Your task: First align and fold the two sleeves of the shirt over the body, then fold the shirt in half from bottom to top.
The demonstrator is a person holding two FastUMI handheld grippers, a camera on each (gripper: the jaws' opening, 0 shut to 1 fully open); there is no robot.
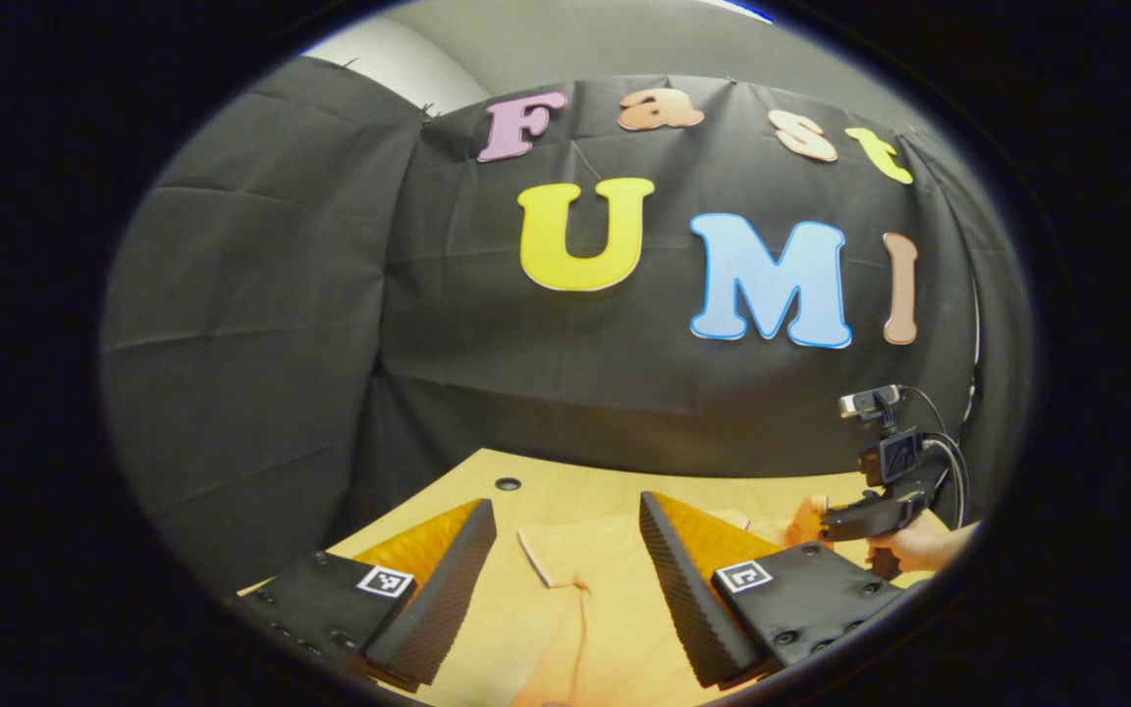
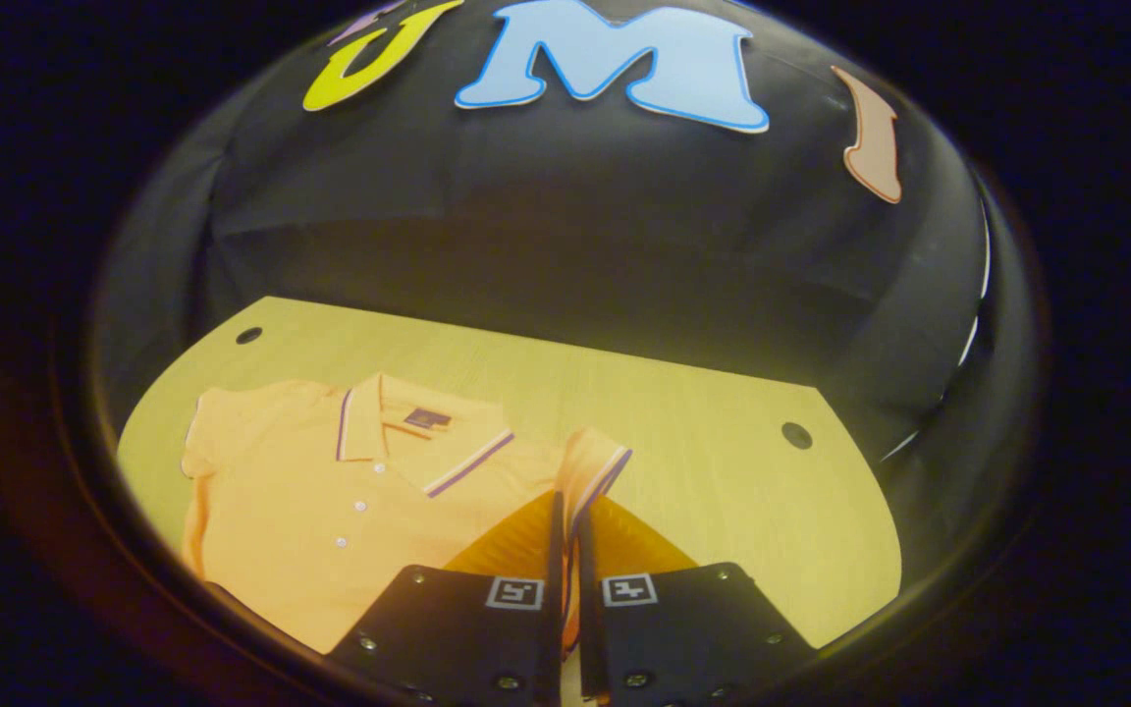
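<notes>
Closed almost flat together, the right claw (image 2: 567,530) pinches the cuff of 1 sleeve (image 2: 593,471) of the orange polo shirt (image 2: 330,511), which lies face up on the yellow desk (image 2: 723,462). Beyond the collar (image 2: 399,432), the other sleeve (image 2: 217,422) lies spread out flat, away from the body. Judging by this, the sleeve folds are in hand: neither sleeve lies over the body, and the bottom-to-top fold remains. The left claw (image 1: 565,579) hangs wide open and empty, low over the shirt fabric near the collar. Beside the collar, a hand (image 1: 919,545) grips the right claw's handle, level with the desk
</notes>
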